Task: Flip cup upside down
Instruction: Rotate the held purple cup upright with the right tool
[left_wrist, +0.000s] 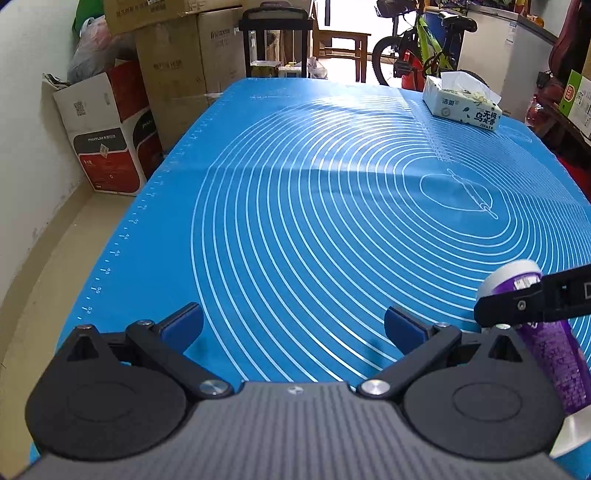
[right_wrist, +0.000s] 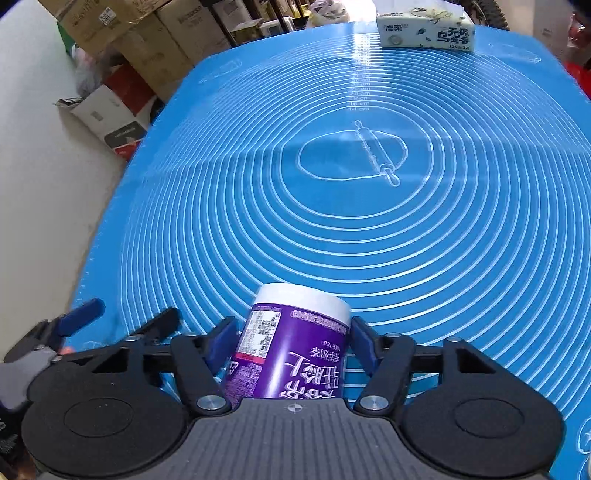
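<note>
A purple paper cup (right_wrist: 295, 343) with a white base sits between the blue pads of my right gripper (right_wrist: 293, 341), which is shut on its sides. Its print reads upside down and its white base end points away from the camera. In the left wrist view the cup (left_wrist: 546, 347) shows at the right edge, tilted, with a right finger (left_wrist: 532, 299) across it. My left gripper (left_wrist: 293, 325) is open and empty above the blue mat (left_wrist: 295, 203), to the left of the cup. It also shows in the right wrist view (right_wrist: 79, 314).
A tissue pack (left_wrist: 461, 103) lies at the mat's far right corner, also in the right wrist view (right_wrist: 424, 29). Cardboard boxes (left_wrist: 107, 133) stand on the floor by the left wall. A bicycle (left_wrist: 424, 44) and a stool (left_wrist: 340, 48) stand beyond the table.
</note>
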